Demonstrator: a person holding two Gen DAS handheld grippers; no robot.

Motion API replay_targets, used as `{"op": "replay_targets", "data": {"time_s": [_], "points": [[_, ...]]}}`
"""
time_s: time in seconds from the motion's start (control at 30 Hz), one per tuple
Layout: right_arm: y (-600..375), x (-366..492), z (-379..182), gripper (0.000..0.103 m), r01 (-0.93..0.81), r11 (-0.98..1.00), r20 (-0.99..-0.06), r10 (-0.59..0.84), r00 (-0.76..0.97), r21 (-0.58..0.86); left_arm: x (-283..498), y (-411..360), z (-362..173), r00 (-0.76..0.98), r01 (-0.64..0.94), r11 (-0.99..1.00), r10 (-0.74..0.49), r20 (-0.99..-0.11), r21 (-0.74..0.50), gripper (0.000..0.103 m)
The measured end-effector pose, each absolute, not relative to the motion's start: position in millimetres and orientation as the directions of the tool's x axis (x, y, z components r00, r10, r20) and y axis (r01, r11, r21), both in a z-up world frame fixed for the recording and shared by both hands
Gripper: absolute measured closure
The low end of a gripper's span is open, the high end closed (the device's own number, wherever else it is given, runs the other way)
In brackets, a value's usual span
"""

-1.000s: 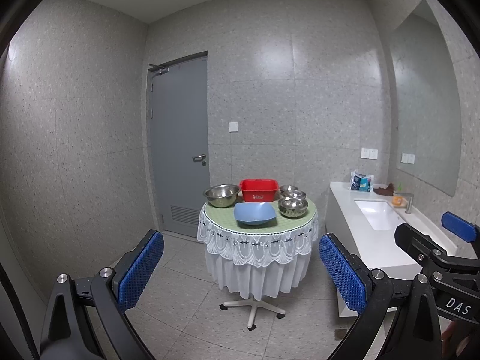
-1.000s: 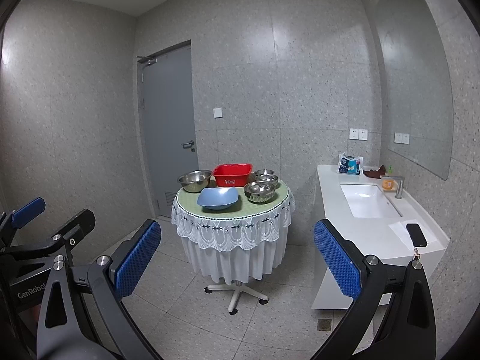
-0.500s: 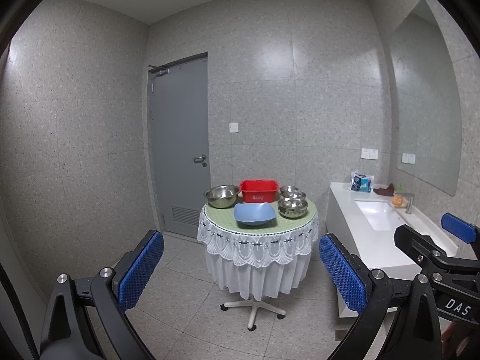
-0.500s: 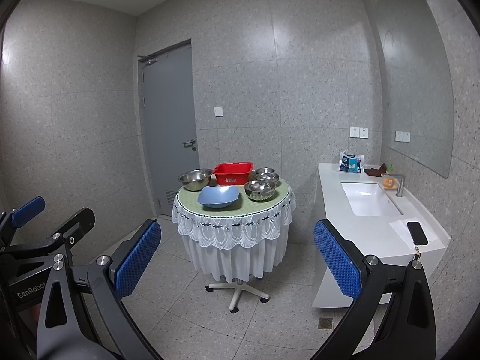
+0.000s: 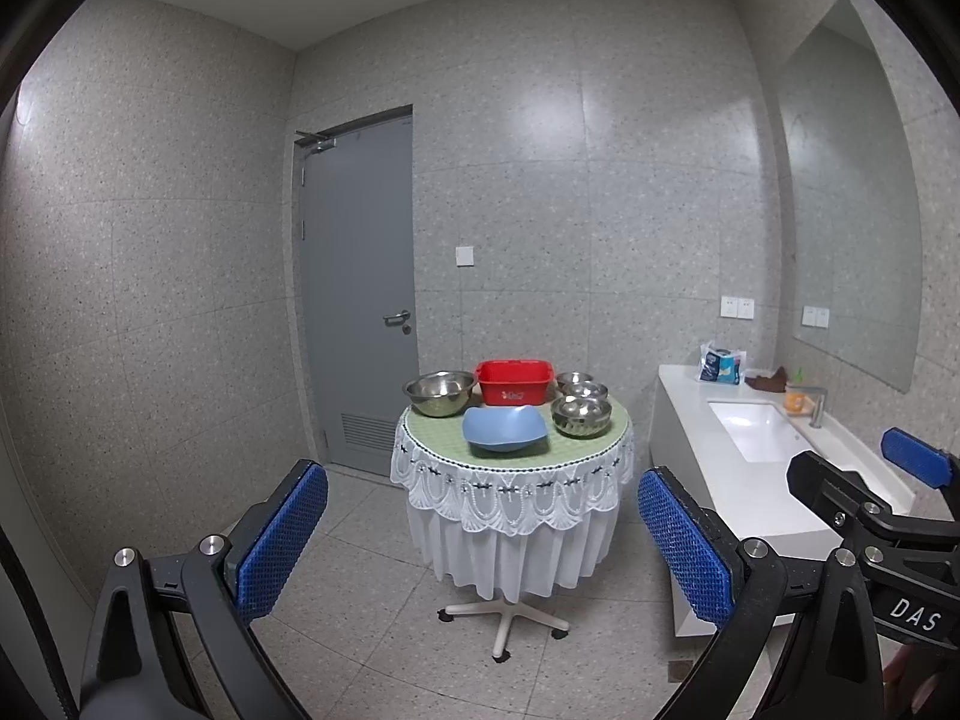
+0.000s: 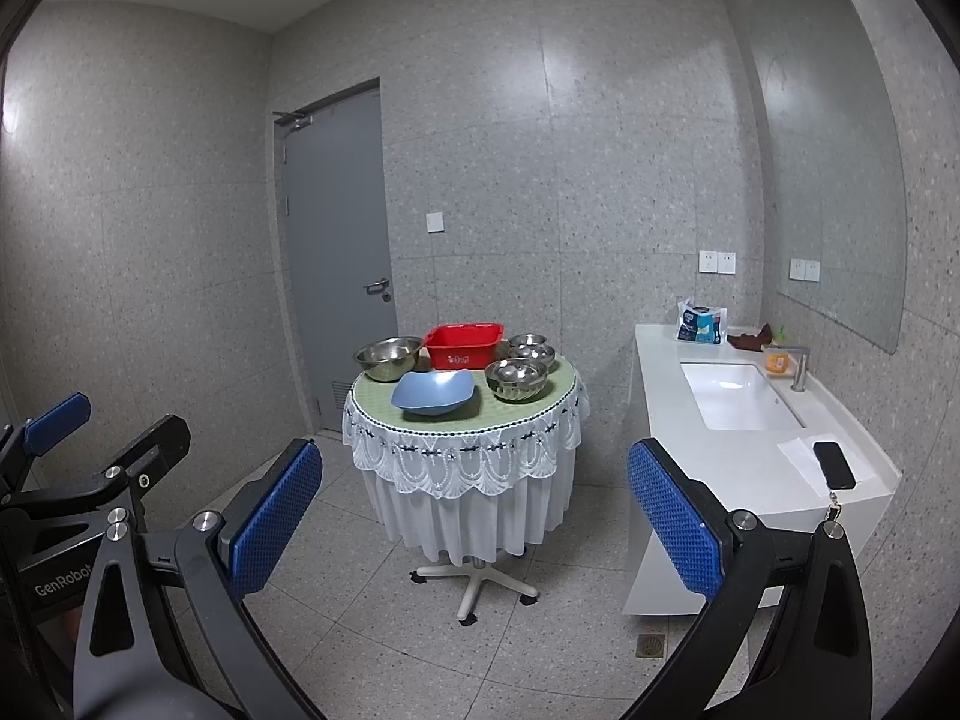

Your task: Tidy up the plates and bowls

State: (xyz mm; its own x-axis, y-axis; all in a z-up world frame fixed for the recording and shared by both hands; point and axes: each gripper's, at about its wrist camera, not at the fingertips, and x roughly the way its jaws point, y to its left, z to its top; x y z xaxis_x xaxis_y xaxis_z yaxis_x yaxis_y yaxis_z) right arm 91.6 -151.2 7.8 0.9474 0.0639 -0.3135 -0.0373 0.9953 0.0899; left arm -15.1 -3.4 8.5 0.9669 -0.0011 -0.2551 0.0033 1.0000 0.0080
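Note:
A small round table (image 5: 516, 459) with a white lace cloth stands a few steps ahead. On it are a blue square plate (image 5: 504, 429) at the front, a large steel bowl (image 5: 439, 391) at the left, a red plastic basin (image 5: 513, 381) at the back, and steel bowls (image 5: 581, 414) at the right. The right wrist view shows the same plate (image 6: 433, 391), large bowl (image 6: 387, 356), basin (image 6: 463, 345) and steel bowls (image 6: 516, 378). My left gripper (image 5: 480, 546) and right gripper (image 6: 474, 519) are both open and empty, well short of the table.
A white sink counter (image 6: 744, 450) runs along the right wall, with a black phone (image 6: 834, 465), a faucet and a packet on it. A grey door (image 5: 360, 300) is shut behind the table. Tiled floor lies between me and the table's star base (image 5: 504, 618).
Both views have shifted only slightly; the table sits almost where it was. Both grippers stay open.

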Motion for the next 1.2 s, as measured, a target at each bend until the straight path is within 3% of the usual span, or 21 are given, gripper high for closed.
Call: {"op": "replay_targets", "data": {"time_s": [1.2], "points": [[-168.7, 136.3, -2.7, 0.0, -0.067, 0.99, -0.347, 0.106, 0.932, 0.122, 46.8, -29.4, -0.5, 0.961, -0.018, 0.999, 0.026, -0.275, 0.031, 0.001]]}}
